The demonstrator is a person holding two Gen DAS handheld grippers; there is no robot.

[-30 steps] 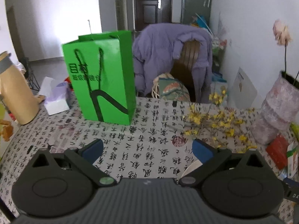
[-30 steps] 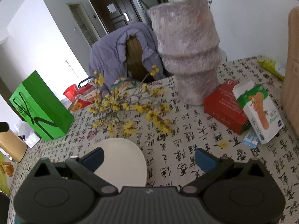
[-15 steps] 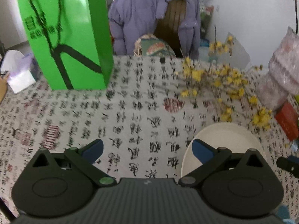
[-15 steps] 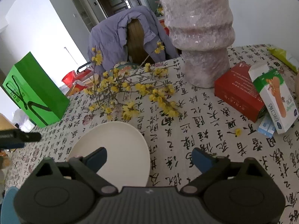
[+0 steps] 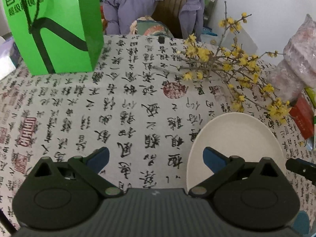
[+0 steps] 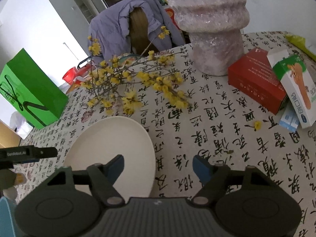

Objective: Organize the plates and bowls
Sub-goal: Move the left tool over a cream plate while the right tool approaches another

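The green paper bag [image 5: 53, 25] carries large white characters "目村" with a smaller line beneath that is too blurred to read. The tablecloth [image 5: 122, 102] is printed all over with black brush calligraphy and red seal stamps. Print on the red box [image 6: 256, 83] is too small to read.

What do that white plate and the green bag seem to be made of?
The white plate looks like ceramic or melamine: smooth, matte cream, with no pattern. I cannot tell which. The green bag looks like coated paper: crisp folded edges, a slight sheen and cord handles.
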